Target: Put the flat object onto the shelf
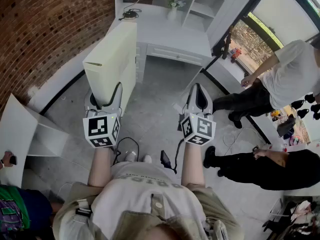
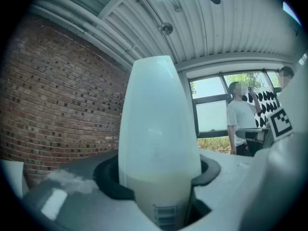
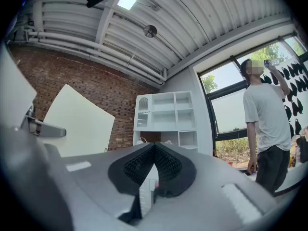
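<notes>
The flat object (image 1: 112, 59) is a tall cream-white board, held upright and edge-on in front of me. My left gripper (image 1: 105, 103) is shut on its lower edge. In the left gripper view the board (image 2: 159, 129) rises between the jaws and fills the middle of that view. My right gripper (image 1: 199, 93) hangs beside it at the right, shut with nothing in it; its ribbed pads (image 3: 166, 165) meet. The white shelf unit (image 1: 200, 4) stands on a white desk (image 1: 175, 36) ahead. The right gripper view shows the shelf unit (image 3: 166, 119) beyond the board (image 3: 77, 121).
A brick wall (image 1: 45, 29) runs along the left. A white box-like piece (image 1: 30, 131) lies on the floor at the left. One person in a white shirt (image 1: 290, 74) stands at the right, another in black (image 1: 270, 169) crouches below. Cables (image 1: 127, 149) lie near my feet.
</notes>
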Tool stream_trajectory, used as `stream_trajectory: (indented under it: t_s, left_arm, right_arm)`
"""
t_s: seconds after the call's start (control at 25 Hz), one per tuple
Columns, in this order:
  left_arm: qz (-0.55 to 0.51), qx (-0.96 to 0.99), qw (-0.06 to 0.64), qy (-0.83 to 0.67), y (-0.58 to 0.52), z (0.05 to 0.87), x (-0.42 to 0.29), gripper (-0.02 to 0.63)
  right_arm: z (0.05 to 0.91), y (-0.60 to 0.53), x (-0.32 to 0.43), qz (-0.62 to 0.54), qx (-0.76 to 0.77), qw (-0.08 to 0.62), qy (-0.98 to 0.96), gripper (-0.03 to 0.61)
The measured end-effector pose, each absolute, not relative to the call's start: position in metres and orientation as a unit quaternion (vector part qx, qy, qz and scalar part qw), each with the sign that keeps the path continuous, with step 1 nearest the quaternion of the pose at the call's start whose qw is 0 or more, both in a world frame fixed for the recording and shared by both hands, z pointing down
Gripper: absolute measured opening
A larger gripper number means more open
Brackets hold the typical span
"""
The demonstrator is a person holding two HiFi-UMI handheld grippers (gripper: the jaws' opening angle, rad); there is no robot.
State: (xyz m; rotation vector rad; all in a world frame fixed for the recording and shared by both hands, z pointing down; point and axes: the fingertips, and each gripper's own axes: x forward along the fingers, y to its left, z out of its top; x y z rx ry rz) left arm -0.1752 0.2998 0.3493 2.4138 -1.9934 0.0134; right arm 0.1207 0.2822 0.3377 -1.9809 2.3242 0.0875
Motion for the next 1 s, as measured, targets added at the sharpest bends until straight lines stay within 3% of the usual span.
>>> stream_trajectory:
  t_s: [0.72,1.0]
  left_arm:
    - [-0.009,0.770,0.028,-0.637,0.294,0.358,-0.140,0.293]
    - [-0.136,0.763,0.127,-0.620,0.281,0.355,-0.135,0.293]
  right_arm:
    - [0.341,0.278,0.151,0.023,-0.641,0.045,0.766,0.000]
    - [0.340,0.273,0.172,-0.059,-0.614,0.144,0.774,0.003]
